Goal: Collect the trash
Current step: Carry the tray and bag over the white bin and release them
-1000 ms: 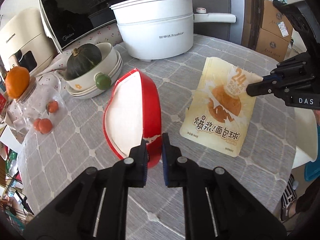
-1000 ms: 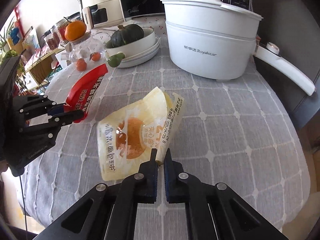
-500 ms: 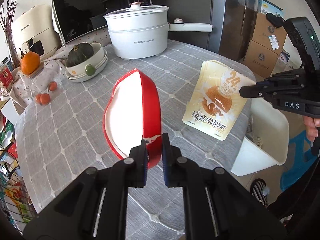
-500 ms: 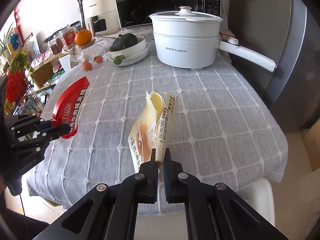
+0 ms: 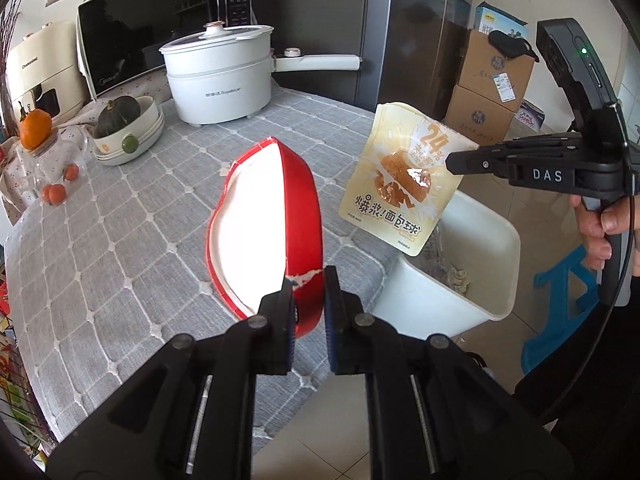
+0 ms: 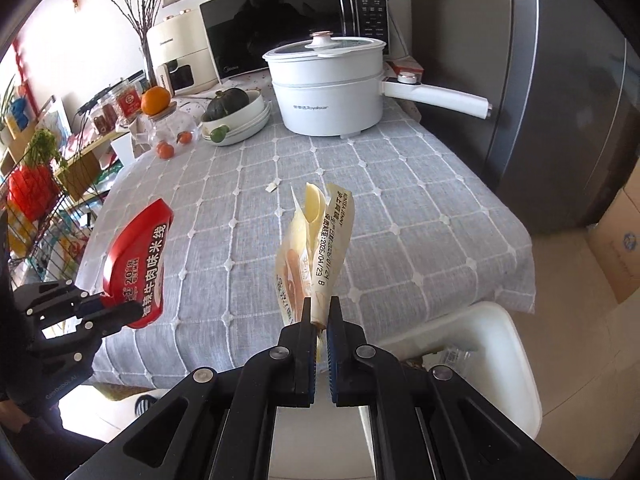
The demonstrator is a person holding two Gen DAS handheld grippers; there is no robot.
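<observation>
Both wrappers have come up off the surface (image 5: 120,240): left claw (image 5: 307,284) clamps the red noodle packet (image 5: 280,216), right claw (image 6: 319,312) clamps the yellow bread pouch (image 6: 316,240), now hanging over the white bin (image 5: 492,240), ready to drop.

The white electric pot (image 5: 219,80) at 12 o'clock carried grey lettering ending in "Royalstar" on its lower wall. The black microwave (image 5: 132,52) behind it read "Midea" at its lower left corner. The cream appliance (image 5: 40,76) at 10 o'clock bore a small brand word, too blurred to be sure of. The yellow snack bag (image 5: 402,182) showed "24" in large figures above "爆浆!面包球"; its back seam (image 6: 334,236), in the right wrist view, carried the date "2026/04/23 B". The red pouch (image 6: 138,264) read "20" and "牛肉味米线". The right gripper (image 5: 454,160) body was marked "DAS". Cardboard boxes (image 5: 496,76) at 2 o'clock wore labels too small to read.
</observation>
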